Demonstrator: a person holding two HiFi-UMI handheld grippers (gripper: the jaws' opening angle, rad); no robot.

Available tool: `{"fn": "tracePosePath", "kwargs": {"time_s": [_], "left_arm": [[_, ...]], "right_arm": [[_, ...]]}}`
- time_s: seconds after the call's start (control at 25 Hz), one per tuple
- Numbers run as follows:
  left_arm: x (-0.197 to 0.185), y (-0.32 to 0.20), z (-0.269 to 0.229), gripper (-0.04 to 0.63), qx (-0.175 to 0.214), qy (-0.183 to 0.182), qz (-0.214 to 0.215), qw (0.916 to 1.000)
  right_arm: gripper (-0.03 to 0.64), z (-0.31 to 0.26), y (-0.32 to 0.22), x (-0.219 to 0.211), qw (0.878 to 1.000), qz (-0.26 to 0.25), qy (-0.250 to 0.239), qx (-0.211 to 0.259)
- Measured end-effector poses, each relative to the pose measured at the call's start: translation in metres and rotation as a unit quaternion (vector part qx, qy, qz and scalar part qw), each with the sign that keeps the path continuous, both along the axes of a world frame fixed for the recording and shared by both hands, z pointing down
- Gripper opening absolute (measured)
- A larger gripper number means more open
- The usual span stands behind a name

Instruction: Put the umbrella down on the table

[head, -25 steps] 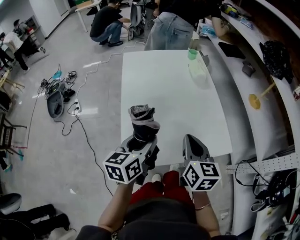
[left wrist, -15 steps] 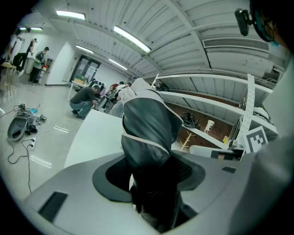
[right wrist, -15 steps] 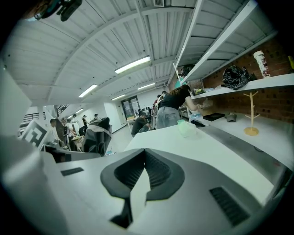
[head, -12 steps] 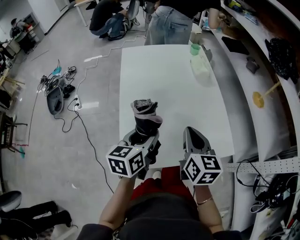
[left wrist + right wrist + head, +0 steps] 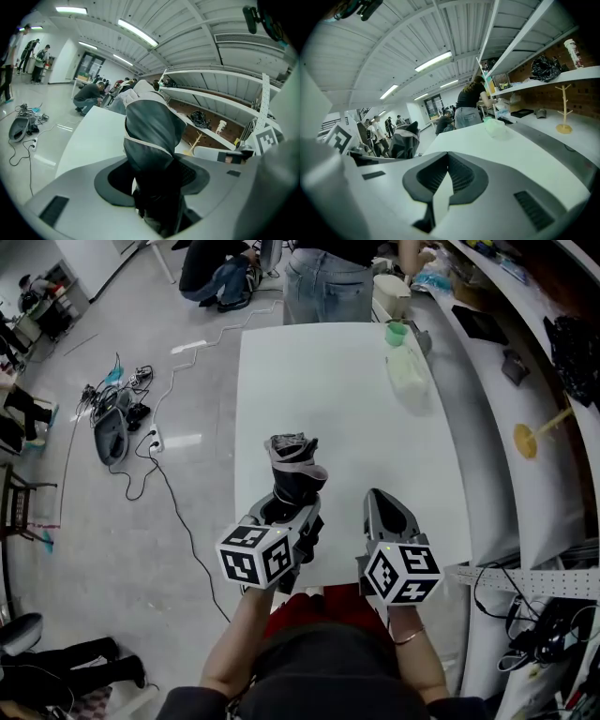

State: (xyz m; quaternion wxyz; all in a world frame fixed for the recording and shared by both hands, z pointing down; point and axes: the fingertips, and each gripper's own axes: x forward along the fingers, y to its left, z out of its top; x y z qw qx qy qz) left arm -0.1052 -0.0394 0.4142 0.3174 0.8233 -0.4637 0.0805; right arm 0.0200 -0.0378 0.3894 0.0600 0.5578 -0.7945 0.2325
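Note:
The folded umbrella [image 5: 292, 470], dark grey with a pale trim band, sticks forward and up from my left gripper [image 5: 286, 512], which is shut on its lower part. It hangs over the near end of the white table [image 5: 347, 390]. In the left gripper view the umbrella [image 5: 152, 136] fills the space between the jaws of the left gripper [image 5: 154, 185]. My right gripper [image 5: 382, 498] is level with the left one, to its right, shut and holding nothing. In the right gripper view the right gripper [image 5: 448, 157] has its tips together, and the umbrella [image 5: 404, 139] shows at the left.
A green cup [image 5: 396, 333] and a clear plastic container [image 5: 408, 371] stand at the table's far right. People [image 5: 323, 277] stand and crouch beyond the far end. Cables and gear [image 5: 112, 432] lie on the floor at left. A counter with a wooden stand [image 5: 530, 439] runs along the right.
Both grippers have moved forward over the table's near edge and sunk a little. The umbrella has travelled with the left gripper. Neither pair of jaws has changed.

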Motion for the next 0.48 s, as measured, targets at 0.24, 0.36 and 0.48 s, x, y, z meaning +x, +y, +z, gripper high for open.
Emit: {"fn": "tracePosePath", "kwargs": {"time_s": [0.24, 0.36, 0.48], "left_arm": [[0.004, -0.02, 0.011, 0.228, -0.017, -0.004, -0.015, 0.9997], [0.006, -0.031, 0.015, 0.228, -0.022, -0.006, -0.02, 0.9995], [0.007, -0.042, 0.019, 0.227, -0.029, -0.008, -0.025, 0.9992]], "right_arm": [[0.018, 0.009, -0.023, 0.009, 1.0, -0.008, -0.001, -0.011], [0.018, 0.012, -0.036, 0.012, 1.0, -0.013, -0.002, -0.016], [0.018, 0.015, -0.048, 0.013, 1.0, -0.019, -0.002, -0.019]]}}
